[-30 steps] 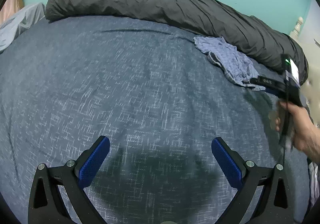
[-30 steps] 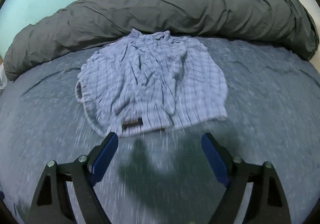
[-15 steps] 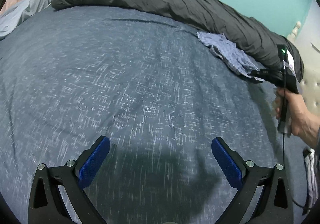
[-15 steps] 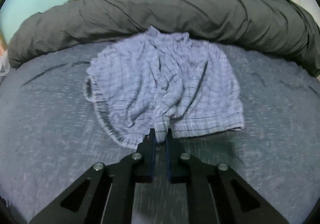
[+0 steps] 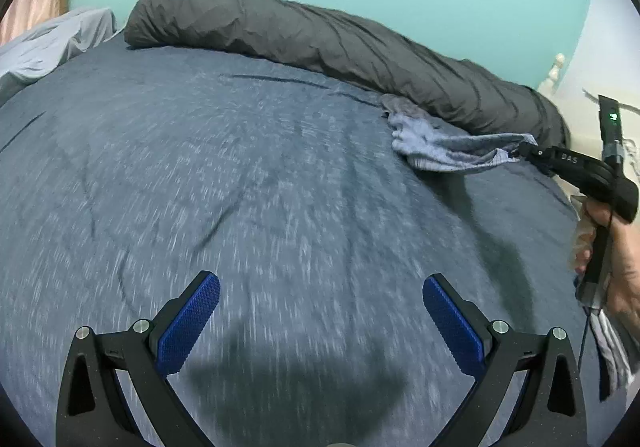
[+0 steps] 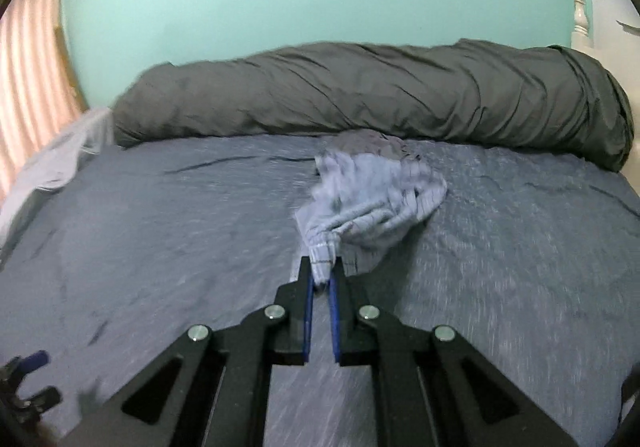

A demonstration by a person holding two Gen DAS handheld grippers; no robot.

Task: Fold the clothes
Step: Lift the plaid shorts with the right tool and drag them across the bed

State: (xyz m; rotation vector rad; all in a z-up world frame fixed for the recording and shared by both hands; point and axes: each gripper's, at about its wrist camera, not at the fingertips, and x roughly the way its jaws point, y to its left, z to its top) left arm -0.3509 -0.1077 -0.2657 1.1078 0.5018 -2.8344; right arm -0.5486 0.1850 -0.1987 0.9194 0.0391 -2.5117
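Observation:
A light blue checked garment [image 6: 372, 203] lies bunched on the blue bedspread [image 6: 160, 247], near the rolled grey duvet [image 6: 360, 95]. My right gripper [image 6: 321, 273] is shut on the garment's near hem and stretches it towards me. The left wrist view shows the garment [image 5: 444, 145] at the right, with the right gripper [image 5: 520, 152] pinching its edge. My left gripper [image 5: 320, 299] is open and empty above bare bedspread, well left of the garment.
The grey duvet [image 5: 320, 35] runs along the far side of the bed against a turquoise wall. Pale grey cloth [image 5: 48, 43] lies at the far left corner. A white bedpost [image 6: 578, 11] stands at the right.
My right gripper closed on the garment's hem and has pulled it back, so the garment bunched up and stretched. My left gripper stayed open and tilted up.

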